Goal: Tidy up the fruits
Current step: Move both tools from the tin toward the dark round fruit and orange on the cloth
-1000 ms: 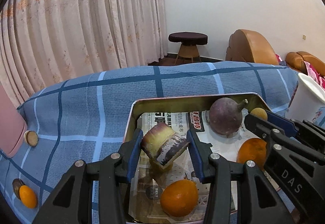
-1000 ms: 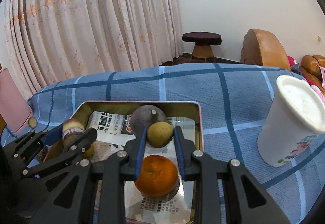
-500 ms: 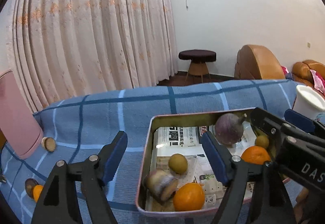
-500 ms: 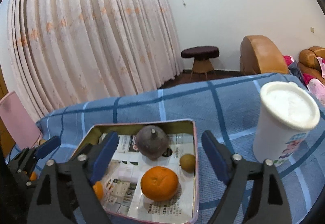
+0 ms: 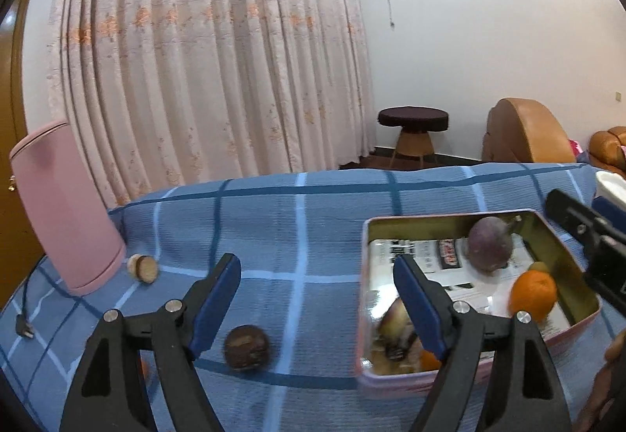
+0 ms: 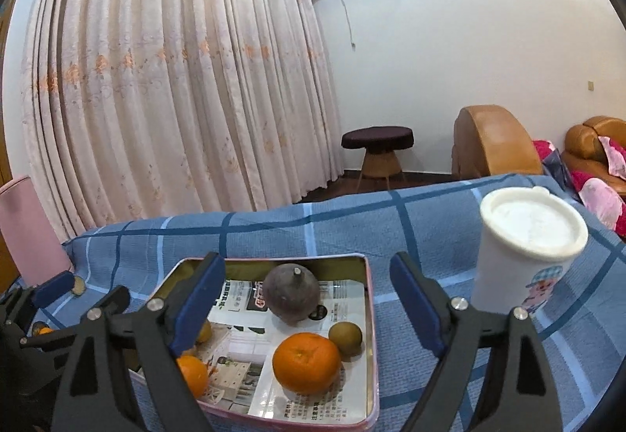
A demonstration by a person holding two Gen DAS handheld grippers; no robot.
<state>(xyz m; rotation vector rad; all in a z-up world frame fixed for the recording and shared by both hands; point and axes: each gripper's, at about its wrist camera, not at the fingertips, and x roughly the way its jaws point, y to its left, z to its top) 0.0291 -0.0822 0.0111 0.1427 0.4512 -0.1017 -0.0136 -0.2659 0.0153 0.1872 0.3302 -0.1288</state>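
A metal tray lined with newspaper sits on the blue checked cloth. It holds a purple round fruit, two oranges, a small brown-green fruit and a striped cane-like piece. My left gripper hovers over the tray's left edge, its jaws opening with nothing between them. A dark round fruit lies on the cloth below it. Above the tray, my right gripper is open and holds nothing.
A tall pink container stands at the left with a cut brown piece beside it. A white lidded cup stands right of the tray. A cable plug lies at the near left. Curtains, a stool and armchairs are behind.
Both grippers opened: the left let the cane piece fall into the tray, the right let go of the small brown-green fruit. Both drew back and upward; the left swung left.
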